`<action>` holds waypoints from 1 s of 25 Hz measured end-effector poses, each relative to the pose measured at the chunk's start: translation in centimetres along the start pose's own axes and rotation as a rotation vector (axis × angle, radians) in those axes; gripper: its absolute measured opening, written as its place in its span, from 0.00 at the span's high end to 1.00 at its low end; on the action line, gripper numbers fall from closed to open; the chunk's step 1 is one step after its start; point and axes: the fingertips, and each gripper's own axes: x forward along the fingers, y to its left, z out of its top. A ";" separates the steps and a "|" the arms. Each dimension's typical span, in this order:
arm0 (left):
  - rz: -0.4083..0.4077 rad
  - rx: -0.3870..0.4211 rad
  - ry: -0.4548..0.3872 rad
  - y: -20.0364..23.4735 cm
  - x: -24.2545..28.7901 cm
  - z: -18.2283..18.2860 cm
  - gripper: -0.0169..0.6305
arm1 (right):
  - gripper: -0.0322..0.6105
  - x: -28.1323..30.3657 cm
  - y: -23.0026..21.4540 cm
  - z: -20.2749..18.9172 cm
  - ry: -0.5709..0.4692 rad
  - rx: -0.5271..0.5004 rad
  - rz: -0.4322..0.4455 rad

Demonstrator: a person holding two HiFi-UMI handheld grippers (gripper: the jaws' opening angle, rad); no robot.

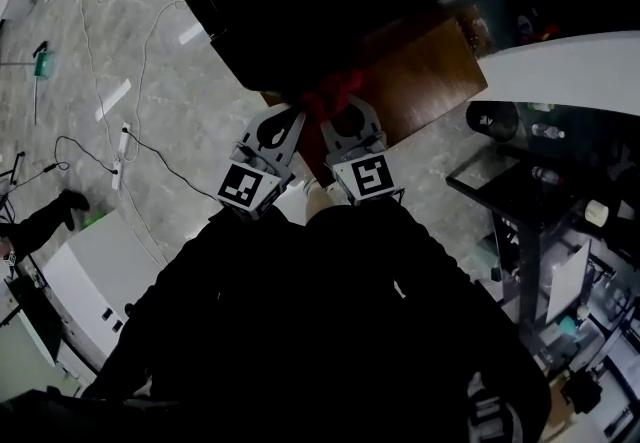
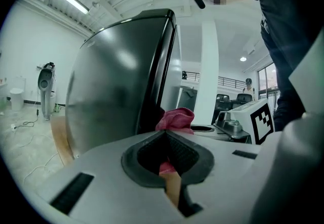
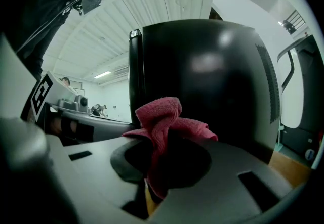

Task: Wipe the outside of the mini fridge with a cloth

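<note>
Cloth (image 3: 162, 117) is clamped in right gripper (image 3: 161, 160), an edge pinched in left gripper (image 2: 167, 154) too. It is bunched ahead so the fridge (image 3: 202, 76) is met first.

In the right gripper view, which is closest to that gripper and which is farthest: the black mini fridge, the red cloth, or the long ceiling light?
1. red cloth: pinched by the right gripper, in its jaws.
2. mini fridge: straight ahead, behind the cloth.
3. ceiling light: far off, at the left.
</note>
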 end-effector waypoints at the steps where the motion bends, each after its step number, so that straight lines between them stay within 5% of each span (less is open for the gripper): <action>1: 0.004 0.004 0.012 0.3 0.4 -1.0 0.97 | 0.87 0.2 -0.2 -1.2 0.023 0.020 0.000; 14: 0.063 -0.045 0.207 2.9 3.5 -12.0 0.97 | 0.87 2.4 -1.8 -12.7 0.221 0.121 0.017; 25: 0.093 -0.048 0.325 3.7 4.0 -16.1 0.97 | 0.86 3.8 -2.3 -19.1 0.465 0.166 0.021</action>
